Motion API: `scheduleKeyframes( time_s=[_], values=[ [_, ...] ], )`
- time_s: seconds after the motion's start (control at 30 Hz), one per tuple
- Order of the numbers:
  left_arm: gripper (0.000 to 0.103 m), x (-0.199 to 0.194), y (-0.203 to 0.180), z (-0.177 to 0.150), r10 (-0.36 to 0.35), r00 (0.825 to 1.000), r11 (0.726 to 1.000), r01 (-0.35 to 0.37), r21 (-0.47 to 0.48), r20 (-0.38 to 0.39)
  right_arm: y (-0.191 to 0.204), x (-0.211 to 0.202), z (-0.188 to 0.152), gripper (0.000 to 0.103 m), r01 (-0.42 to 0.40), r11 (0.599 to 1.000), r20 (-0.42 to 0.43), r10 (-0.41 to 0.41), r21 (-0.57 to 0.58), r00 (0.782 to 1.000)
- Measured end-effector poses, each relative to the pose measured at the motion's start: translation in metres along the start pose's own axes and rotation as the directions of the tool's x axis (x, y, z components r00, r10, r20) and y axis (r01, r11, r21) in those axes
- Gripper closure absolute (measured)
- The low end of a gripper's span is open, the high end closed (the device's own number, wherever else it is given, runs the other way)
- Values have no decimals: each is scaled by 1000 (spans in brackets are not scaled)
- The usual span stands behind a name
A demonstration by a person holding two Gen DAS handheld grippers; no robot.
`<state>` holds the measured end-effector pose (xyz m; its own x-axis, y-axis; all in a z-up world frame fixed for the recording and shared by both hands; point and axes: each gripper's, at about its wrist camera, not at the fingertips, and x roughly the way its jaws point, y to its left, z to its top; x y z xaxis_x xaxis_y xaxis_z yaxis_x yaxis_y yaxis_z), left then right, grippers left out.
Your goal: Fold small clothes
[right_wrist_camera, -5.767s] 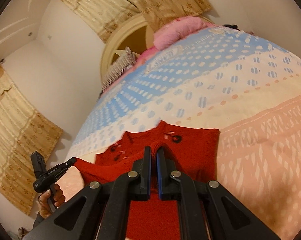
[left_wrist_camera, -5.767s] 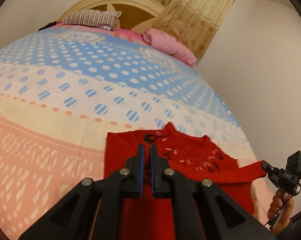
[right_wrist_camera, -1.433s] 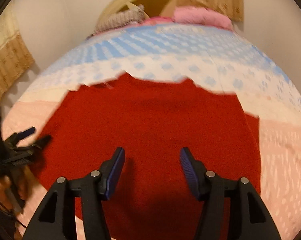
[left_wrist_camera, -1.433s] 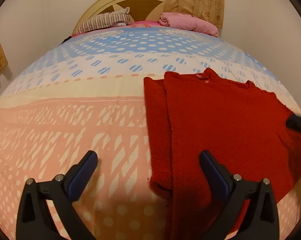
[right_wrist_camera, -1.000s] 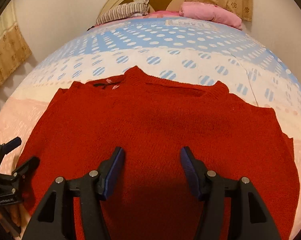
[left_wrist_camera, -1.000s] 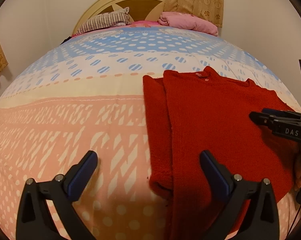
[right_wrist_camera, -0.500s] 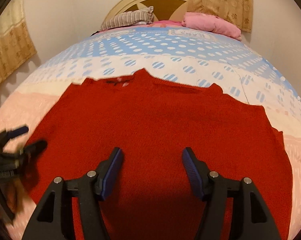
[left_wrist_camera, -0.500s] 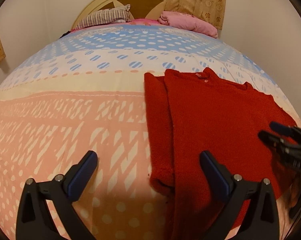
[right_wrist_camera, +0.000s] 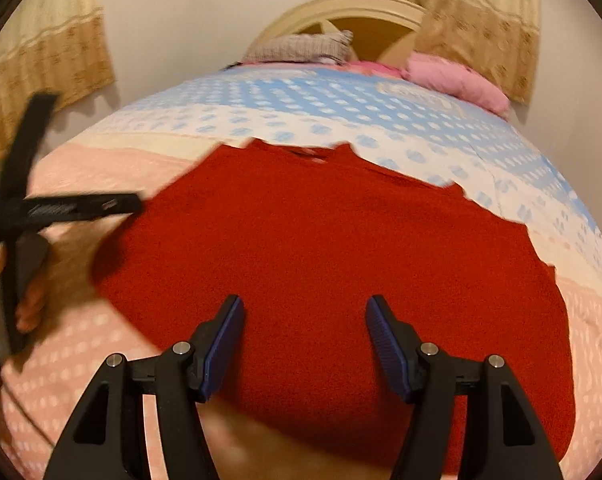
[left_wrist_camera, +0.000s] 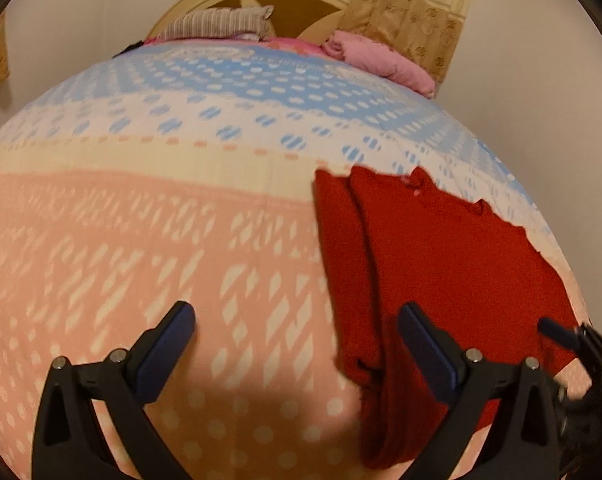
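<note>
My red sweater (right_wrist_camera: 333, 272) lies flat on the bed (left_wrist_camera: 141, 240), with its neck toward the pillows at 12 o'clock. From my left tool, the sweater sits at about 2 o'clock, and one long side (left_wrist_camera: 337, 264) is already folded in, making a thick strip along its left edge. From my right tool, the sweater fills the middle, straight ahead.

I think the next step is to fold it again, maybe the bottom up to the neck. To do that well, I should grab the bottom edge at two spots, one with each tool, and lift both sides evenly. I should pinch all the layers at the thick strip, so nothing slips out. Then I lay it down slowly and keep the edges lined up.

My left gripper (left_wrist_camera: 297, 344) is spread wide and holds nothing. Its left finger is over the pink cover, and its right finger is over the red strip, but I cannot tell if it touches.

My right gripper (right_wrist_camera: 305, 344) is open about halfway and holds nothing. It hangs over the sweater's lower middle, and the cloth shows between the fingers without being pinched.
</note>
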<state>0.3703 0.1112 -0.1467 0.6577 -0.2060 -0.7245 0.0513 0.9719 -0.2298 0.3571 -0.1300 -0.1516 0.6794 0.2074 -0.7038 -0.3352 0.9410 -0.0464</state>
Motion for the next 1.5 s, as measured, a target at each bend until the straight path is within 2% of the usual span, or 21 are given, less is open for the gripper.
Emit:
scheduleKeyframes(
  time_s=[0.2,0.33,0.57,0.73,0.8,0.87,0.9,0.97,1.0,1.03,1.07,1.1,1.17,1.5],
  values=[
    [0,13,-7,23,-25,1000,998,25,54,1,64,-12,0,38,-47,987,43,54,-152,998],
    [3,30,-2,29,-61,997,998,62,24,-47,95,-3,-5,38,-40,971,33,49,-237,998],
    [16,49,-10,38,-135,987,990,137,22,-83,122,12,-8,38,-24,954,11,28,-300,1000],
    [24,66,-18,44,-143,983,988,149,46,-119,139,16,-6,39,9,934,17,-3,-357,1000],
    [24,70,-17,45,-145,982,988,151,39,-122,140,18,-3,39,27,932,34,-16,-362,999],
    [25,73,-16,48,-153,981,987,158,35,-123,140,22,-1,47,28,933,30,-18,-359,999],
    [27,75,-16,49,-158,980,986,164,36,-123,139,23,0,55,27,933,26,-19,-359,999],
    [39,77,-17,51,-162,979,984,169,47,-127,140,26,1,67,16,932,9,-14,-363,1000],
    [43,79,-17,52,-169,977,983,176,47,-131,141,27,1,69,14,931,5,-13,-366,1000],
    [54,80,-17,53,-177,975,982,185,44,-134,142,28,2,71,12,929,5,-11,-371,1000],
    [75,81,-18,53,-191,972,979,198,42,-136,142,28,2,81,12,927,7,-10,-375,1000],
    [82,82,-18,54,-206,968,976,214,38,-144,142,27,2,92,8,926,10,-5,-377,1000],
    [88,81,-20,56,-208,968,976,215,34,-142,141,24,2,95,-2,928,11,6,-373,1000],
    [91,74,-15,69,-265,951,962,249,-116,-157,100,0,7,97,-105,975,54,118,-198,992]
  ],
)
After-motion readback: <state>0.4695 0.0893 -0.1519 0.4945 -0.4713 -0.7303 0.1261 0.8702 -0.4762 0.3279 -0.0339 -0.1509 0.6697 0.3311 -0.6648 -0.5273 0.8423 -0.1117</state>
